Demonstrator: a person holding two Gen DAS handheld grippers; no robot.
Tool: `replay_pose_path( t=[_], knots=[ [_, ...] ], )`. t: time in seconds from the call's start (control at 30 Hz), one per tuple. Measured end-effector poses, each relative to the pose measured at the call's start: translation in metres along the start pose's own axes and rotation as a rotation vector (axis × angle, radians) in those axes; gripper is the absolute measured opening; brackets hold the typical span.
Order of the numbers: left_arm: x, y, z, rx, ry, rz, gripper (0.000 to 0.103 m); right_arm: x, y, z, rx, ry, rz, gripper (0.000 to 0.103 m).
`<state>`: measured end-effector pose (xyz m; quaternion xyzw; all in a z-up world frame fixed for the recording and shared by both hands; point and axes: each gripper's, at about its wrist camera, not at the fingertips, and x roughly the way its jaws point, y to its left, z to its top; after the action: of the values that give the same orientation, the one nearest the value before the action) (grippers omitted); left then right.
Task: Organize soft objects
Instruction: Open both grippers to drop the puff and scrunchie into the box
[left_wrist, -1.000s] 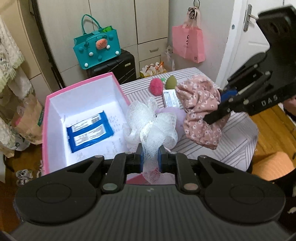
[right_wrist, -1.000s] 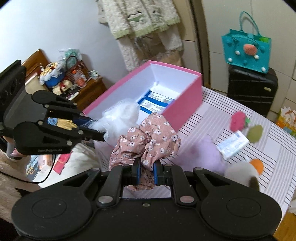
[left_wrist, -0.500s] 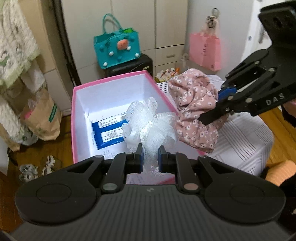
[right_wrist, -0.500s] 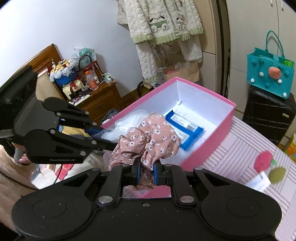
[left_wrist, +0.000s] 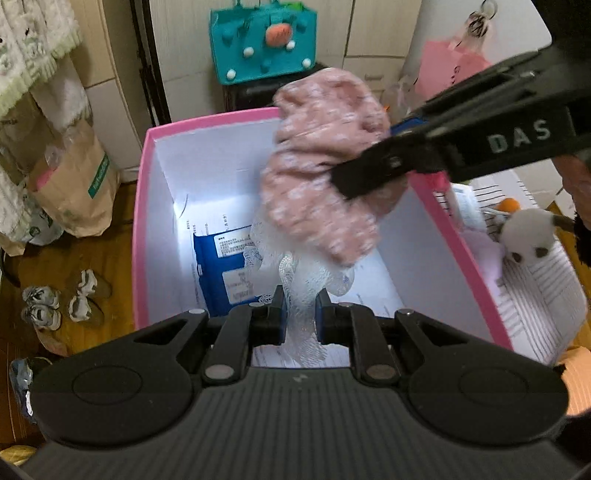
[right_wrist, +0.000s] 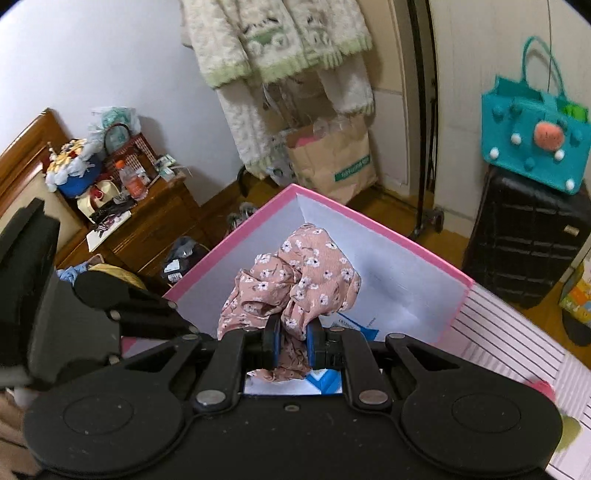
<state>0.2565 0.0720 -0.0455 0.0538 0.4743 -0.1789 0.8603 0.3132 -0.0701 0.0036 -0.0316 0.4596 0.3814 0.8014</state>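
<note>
The open box (left_wrist: 142, 236) was seen at the centre of the left wrist frame, with two flat packets (left_wrist: 225, 269) lying on its floor toward the left. The mesh puff (left_wrist: 295, 280) was held above the box at lower centre, and the floral cloth (left_wrist: 325, 177) was hung over it, just above and behind. A plush toy (left_wrist: 528, 236) lay on the striped table (left_wrist: 546, 280) right of the box, while a paper bag (left_wrist: 74, 181) stood on the floor at the left.

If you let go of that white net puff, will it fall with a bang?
Probably not. The net puff is open mesh, so likely very light. It bunches between the left gripper pads, so it squashes easily. It would likely land softly in the box.
</note>
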Motion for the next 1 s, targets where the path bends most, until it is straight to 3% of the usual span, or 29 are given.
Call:
replay_pose_path(
  t=[0.47,0.6,0.67,0.73,1.0],
  knots=[
    [0.045,0.021,0.016,-0.141,0.042,-0.059,0.014,0.078,-0.029,0.021,0.166,0.132,0.128,0.022],
    [0.045,0.025,0.014,-0.18,0.02,-0.081,0.017,0.088,-0.027,0.025,0.152,0.138,0.109,0.028],
    [0.045,0.027,0.013,-0.186,0.021,-0.08,0.027,0.086,-0.025,0.025,0.143,0.136,0.089,0.041],
    [0.042,0.024,0.011,-0.174,0.023,-0.059,0.042,0.082,-0.025,0.024,0.139,0.133,0.08,0.045],
    [0.011,0.021,0.006,-0.118,0.001,-0.017,0.054,0.037,-0.014,0.016,0.075,0.055,0.039,0.049]
  ],
)
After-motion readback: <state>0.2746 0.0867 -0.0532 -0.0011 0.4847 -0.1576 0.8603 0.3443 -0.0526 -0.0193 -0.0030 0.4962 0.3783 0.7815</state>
